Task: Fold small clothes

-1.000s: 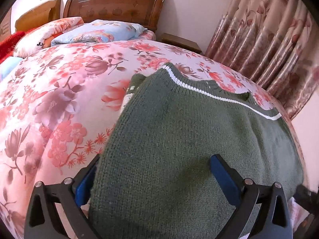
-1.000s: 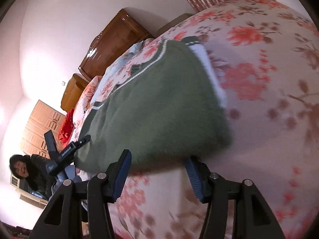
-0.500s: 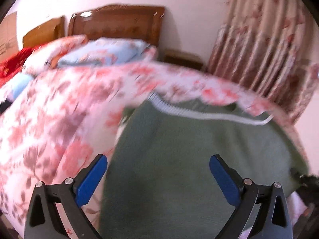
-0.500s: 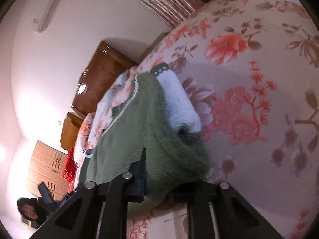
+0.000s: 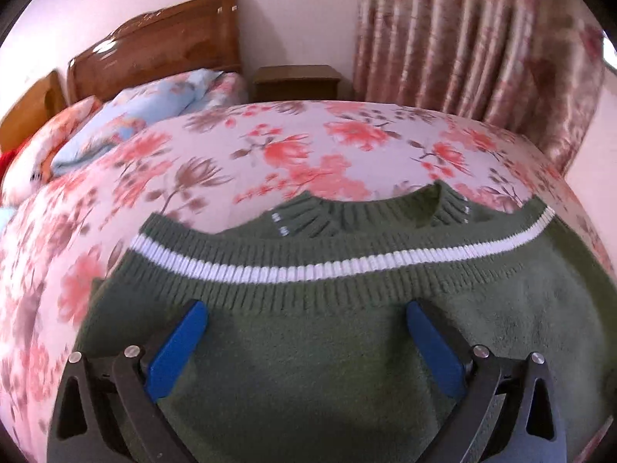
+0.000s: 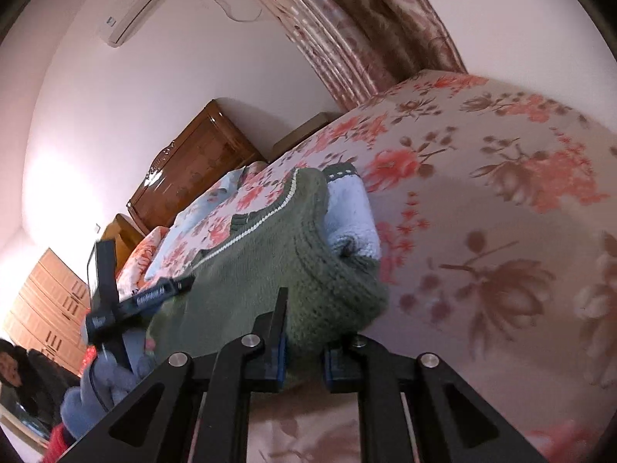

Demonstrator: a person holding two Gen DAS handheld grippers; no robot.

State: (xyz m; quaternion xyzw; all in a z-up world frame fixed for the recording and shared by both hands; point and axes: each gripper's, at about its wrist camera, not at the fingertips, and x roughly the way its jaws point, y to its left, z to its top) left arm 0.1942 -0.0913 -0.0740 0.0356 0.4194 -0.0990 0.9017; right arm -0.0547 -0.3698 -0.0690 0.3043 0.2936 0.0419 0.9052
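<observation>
At the far left a person's gloved hand [image 6: 104, 382] carries the left gripper [image 5: 306, 318], which hangs over the near half of the green sweater [image 5: 327, 347]. Its blue pads [image 5: 177, 347] stand wide apart, clasping nothing, one at each side above the knit. The sweater lies folded on the floral bedspread [image 5: 270, 146], its white-striped hem doubled up toward the ribbed neckline, with the wooden headboard [image 5: 162, 46] and pillows [image 5: 154, 104] further back on the left and the curtain [image 5: 474, 38] on the right. Moving right, the right gripper [image 6: 304, 351] is clenched on the sweater's bunched corner: green knit bulges up from between the two closed jaws. Just right of that gathered corner a white fleecy lining [image 6: 354, 216] shows at the fold, and beyond it the bedspread lies bare.
</observation>
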